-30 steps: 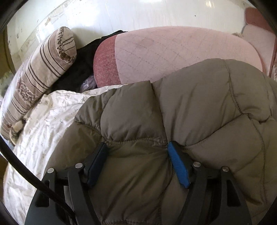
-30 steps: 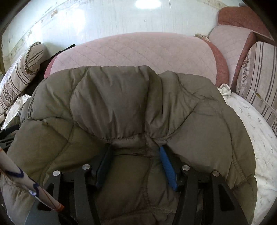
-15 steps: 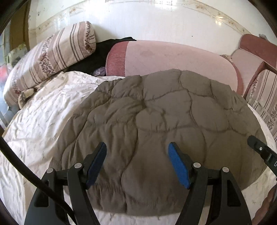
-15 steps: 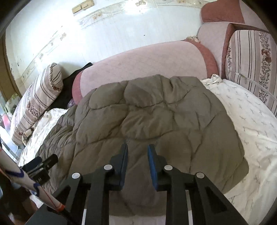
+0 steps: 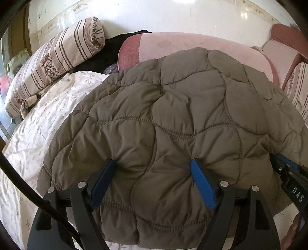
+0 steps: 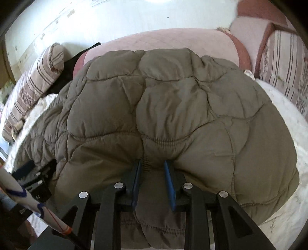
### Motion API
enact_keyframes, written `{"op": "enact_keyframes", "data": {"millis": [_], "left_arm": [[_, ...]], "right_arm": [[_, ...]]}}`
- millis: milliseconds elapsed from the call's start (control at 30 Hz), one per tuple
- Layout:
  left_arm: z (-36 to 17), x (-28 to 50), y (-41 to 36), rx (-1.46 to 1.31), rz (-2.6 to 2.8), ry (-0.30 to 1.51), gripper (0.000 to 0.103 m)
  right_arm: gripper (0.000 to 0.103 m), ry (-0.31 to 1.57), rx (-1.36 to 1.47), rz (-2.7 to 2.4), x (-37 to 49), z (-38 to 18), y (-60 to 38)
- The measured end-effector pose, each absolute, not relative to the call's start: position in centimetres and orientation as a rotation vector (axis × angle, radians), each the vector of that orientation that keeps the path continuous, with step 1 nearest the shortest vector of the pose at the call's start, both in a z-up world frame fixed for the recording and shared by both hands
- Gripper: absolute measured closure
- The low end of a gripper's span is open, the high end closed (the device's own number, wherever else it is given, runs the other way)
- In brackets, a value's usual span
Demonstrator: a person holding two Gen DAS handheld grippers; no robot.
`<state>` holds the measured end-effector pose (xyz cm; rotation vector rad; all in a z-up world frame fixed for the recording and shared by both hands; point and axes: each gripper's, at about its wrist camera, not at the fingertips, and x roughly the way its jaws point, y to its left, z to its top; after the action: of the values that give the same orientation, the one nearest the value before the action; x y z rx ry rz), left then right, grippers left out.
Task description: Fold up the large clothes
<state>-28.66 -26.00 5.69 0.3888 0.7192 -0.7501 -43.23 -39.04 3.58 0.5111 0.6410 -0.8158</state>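
A big puffy brown coat (image 5: 173, 119) lies spread on a bed with a white sheet (image 5: 42, 130). The coat is soft and stitched into fat, round bumps. Its near edge is right in front of both cameras.

The left tool (image 5: 154, 182) has its two blue fingers (image 5: 202, 184) wide apart. They press down into the coat near its front edge, and a thick hump of coat bulges up between them. They are not squeezing it shut.

The right tool (image 6: 153, 180) has its fingers (image 6: 169, 184) much closer together. A bunched fold of the coat's edge sits between them and puckers there, so it is pinching the coat. In the left camera, the tip of the right tool shows at the far right, touching the coat's edge.

Behind the coat is a long pink cushion (image 5: 192, 44) against a white wall (image 5: 154, 13). A striped pillow (image 5: 53, 59) leans at the left end of the bed. Something black (image 5: 107, 50) lies between the striped pillow and the pink cushion. At the right, another striped pillow (image 6: 284, 63) stands by the bed, with more pink cushions (image 6: 250, 34) behind it.
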Motion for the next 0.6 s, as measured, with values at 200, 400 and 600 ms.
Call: {"op": "enact_keyframes", "data": {"millis": [200, 400, 600], "left_arm": [[8.0, -27.5, -24.6, 0.327, -0.754, 0.687, 0.023], [9.1, -23.4, -22.1, 0.265, -0.608, 0.674, 0.023], [7.1, -22.0, -22.3, 0.274, -0.55, 0.744, 0.022]], "right_arm": [[0.076, 0.497, 0.579, -0.789, -45.8, 6.6, -39.6], [0.076, 0.431, 0.588, -1.002, -50.3, 8.0, -42.5], [0.076, 0.495, 0.844, -1.058, -52.2, 4.0, -45.4]]}}
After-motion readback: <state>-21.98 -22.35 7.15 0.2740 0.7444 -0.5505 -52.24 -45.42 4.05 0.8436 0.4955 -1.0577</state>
